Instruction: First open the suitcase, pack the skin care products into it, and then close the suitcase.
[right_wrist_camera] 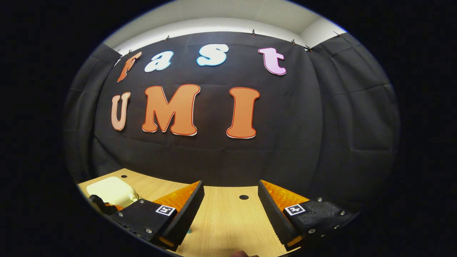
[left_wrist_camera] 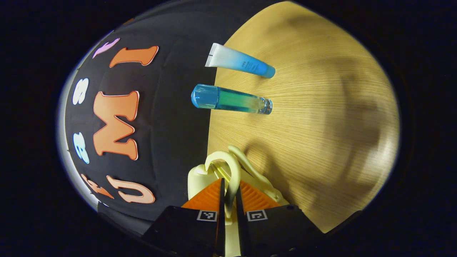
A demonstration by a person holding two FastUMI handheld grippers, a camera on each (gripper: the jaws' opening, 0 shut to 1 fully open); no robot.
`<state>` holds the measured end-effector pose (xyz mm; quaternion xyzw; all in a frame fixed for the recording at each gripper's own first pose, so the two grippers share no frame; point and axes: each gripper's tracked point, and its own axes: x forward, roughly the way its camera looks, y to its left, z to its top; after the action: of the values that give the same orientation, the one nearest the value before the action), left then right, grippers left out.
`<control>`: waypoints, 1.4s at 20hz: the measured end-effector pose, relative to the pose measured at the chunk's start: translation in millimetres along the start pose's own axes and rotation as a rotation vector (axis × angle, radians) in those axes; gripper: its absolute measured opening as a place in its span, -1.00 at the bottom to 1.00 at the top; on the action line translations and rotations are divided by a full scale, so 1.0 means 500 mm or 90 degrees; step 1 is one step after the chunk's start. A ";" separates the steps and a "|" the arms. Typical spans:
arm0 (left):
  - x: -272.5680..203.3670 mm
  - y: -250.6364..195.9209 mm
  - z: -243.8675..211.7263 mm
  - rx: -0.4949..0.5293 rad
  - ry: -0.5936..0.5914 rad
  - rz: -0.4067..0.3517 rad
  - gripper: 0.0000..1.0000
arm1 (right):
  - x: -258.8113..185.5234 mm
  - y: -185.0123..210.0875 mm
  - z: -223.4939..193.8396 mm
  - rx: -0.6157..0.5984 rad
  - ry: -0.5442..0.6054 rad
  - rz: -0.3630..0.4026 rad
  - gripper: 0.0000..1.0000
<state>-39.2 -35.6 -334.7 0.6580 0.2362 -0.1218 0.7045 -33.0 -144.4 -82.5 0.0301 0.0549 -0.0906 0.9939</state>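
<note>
A small cream suitcase (left_wrist_camera: pixel 198 178) sits on the wooden table (left_wrist_camera: pixel 321 125). My left gripper (left_wrist_camera: pixel 228 186) is shut on its looped handle (left_wrist_camera: pixel 235 167), the two fingers pressing the loop from both sides. Beyond it on the table are two skin care products: a blue-green bottle (left_wrist_camera: pixel 232 100) and a white-to-blue tube (left_wrist_camera: pixel 240 61). In the right gripper view the suitcase (right_wrist_camera: pixel 111 190) sits low at the left. My right gripper (right_wrist_camera: pixel 231 191) hangs open over the table (right_wrist_camera: pixel 228 221) with nothing between its fingers, facing the booth's wall.
The black cloth wall (right_wrist_camera: pixel 221 157) runs right behind the table's far edge. Small round holes (right_wrist_camera: pixel 244 197) mark the tabletop near that edge. A dark part of the other gripper (right_wrist_camera: pixel 99 202) shows beside the suitcase in the right gripper view.
</note>
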 end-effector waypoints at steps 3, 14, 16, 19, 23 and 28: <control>0.032 0.004 -0.023 -0.075 -0.010 -0.024 -0.91 | -0.005 -0.002 -0.004 0.002 0.002 0.006 0.91; -0.014 0.127 -0.043 -0.346 -0.023 0.019 -0.92 | 0.012 0.049 -0.039 -0.008 0.030 0.057 0.91; -0.019 0.161 -0.060 -0.420 -0.037 0.029 -0.92 | 0.015 0.073 -0.040 -0.014 0.033 0.068 0.91; -0.027 0.205 -0.091 -0.497 -0.050 0.036 -0.92 | 0.024 0.112 -0.039 -0.022 0.038 0.059 0.91; -0.036 0.236 -0.120 -0.590 -0.074 0.044 -0.92 | 0.021 0.221 -0.044 -0.015 0.057 0.089 0.91; -0.046 0.278 -0.174 -0.687 -0.101 0.054 -0.92 | 0.005 0.330 -0.036 -0.061 0.062 0.118 0.91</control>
<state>-6.7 61.5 -204.4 0.2011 0.1848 -0.0044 0.9620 -2.4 18.2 -92.4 -0.0082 0.1040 0.0060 0.9945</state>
